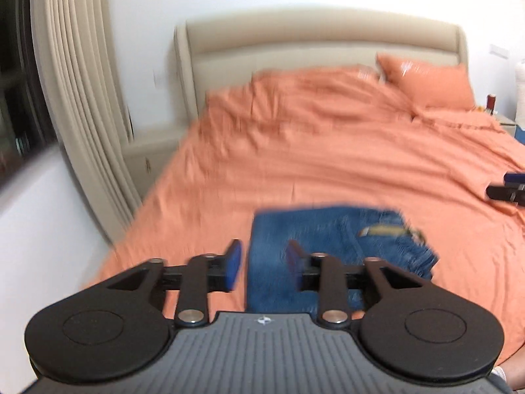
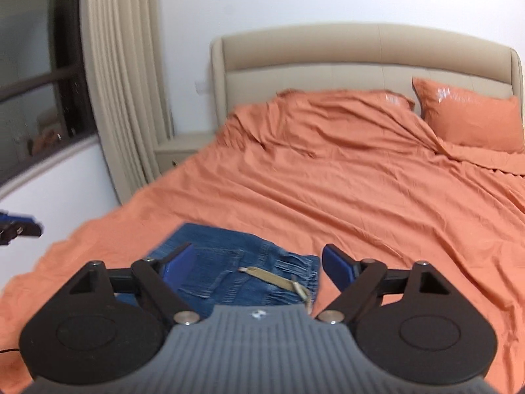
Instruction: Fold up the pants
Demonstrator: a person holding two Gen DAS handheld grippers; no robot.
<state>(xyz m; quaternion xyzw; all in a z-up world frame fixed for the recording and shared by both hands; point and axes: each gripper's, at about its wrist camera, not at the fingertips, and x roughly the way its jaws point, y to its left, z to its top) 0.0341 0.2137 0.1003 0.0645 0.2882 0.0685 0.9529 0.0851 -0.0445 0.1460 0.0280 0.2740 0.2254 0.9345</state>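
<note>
The folded blue denim pants (image 2: 229, 262), lying just below and between the fingers of the right claw (image 2: 256, 262), look coarse and matt, with a gathered waistband and a flat tan woven drawcord (image 2: 272, 277). Under them, the orange cotton-like bedsheet (image 2: 328, 190) is matt and creased. Far ahead of the claw, the beige padded headboard (image 2: 361, 55) has a smooth, leather-like sheen. The claw's blue finger pads (image 2: 334, 262) look rubbery; its black plastic arms are matt, its rivets bright metal.
</note>
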